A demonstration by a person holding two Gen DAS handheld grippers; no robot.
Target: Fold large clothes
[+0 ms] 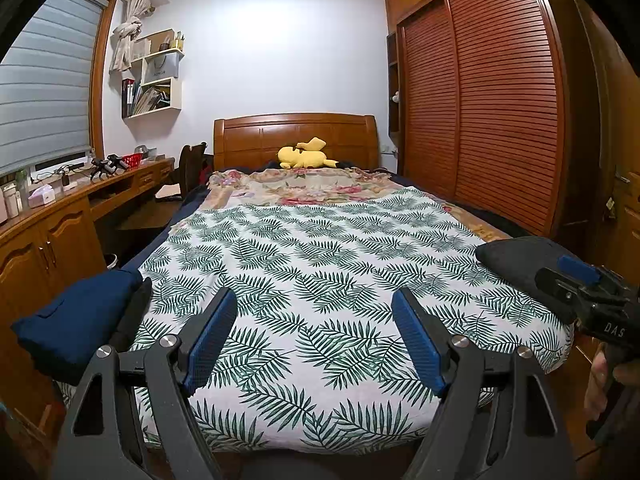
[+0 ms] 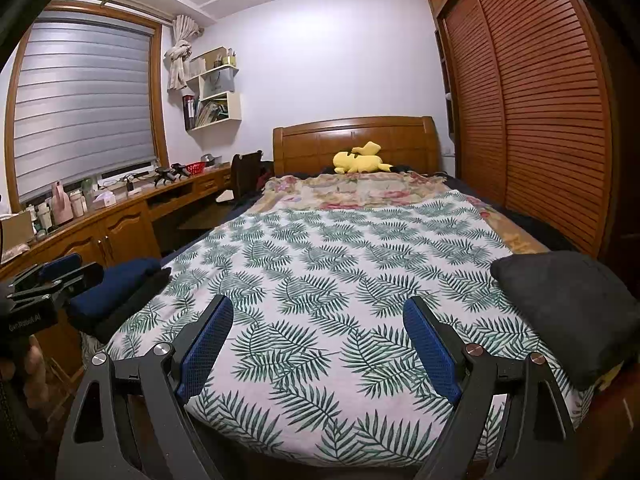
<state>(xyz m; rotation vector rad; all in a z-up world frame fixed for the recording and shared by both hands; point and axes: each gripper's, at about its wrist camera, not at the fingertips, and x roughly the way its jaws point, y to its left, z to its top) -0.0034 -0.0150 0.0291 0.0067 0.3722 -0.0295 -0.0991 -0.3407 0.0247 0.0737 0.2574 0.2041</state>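
Observation:
A folded navy garment (image 1: 80, 312) (image 2: 116, 292) lies on the bed's near left corner, with a black layer (image 2: 132, 304) under its edge. A folded dark grey garment (image 1: 524, 260) (image 2: 568, 308) rests on the near right corner. Between them spreads a leaf-patterned sheet (image 1: 320, 264) (image 2: 320, 264), flat over the mattress. My left gripper (image 1: 314, 294) hovers open over the sheet's near edge, nothing between its blue pads. My right gripper (image 2: 318, 302) is likewise open and empty. Each gripper also shows from the side in the other view, the right gripper (image 1: 568, 280) by the grey garment and the left gripper (image 2: 76, 272) by the navy one.
A yellow plush toy (image 1: 304, 154) lies by the wooden headboard (image 1: 296, 132), with a floral blanket (image 1: 300, 188) below it. A wooden desk and cabinets (image 1: 60, 220) line the left side and a slatted wardrobe (image 1: 500, 112) the right. A hand (image 1: 600, 384) holds the right gripper.

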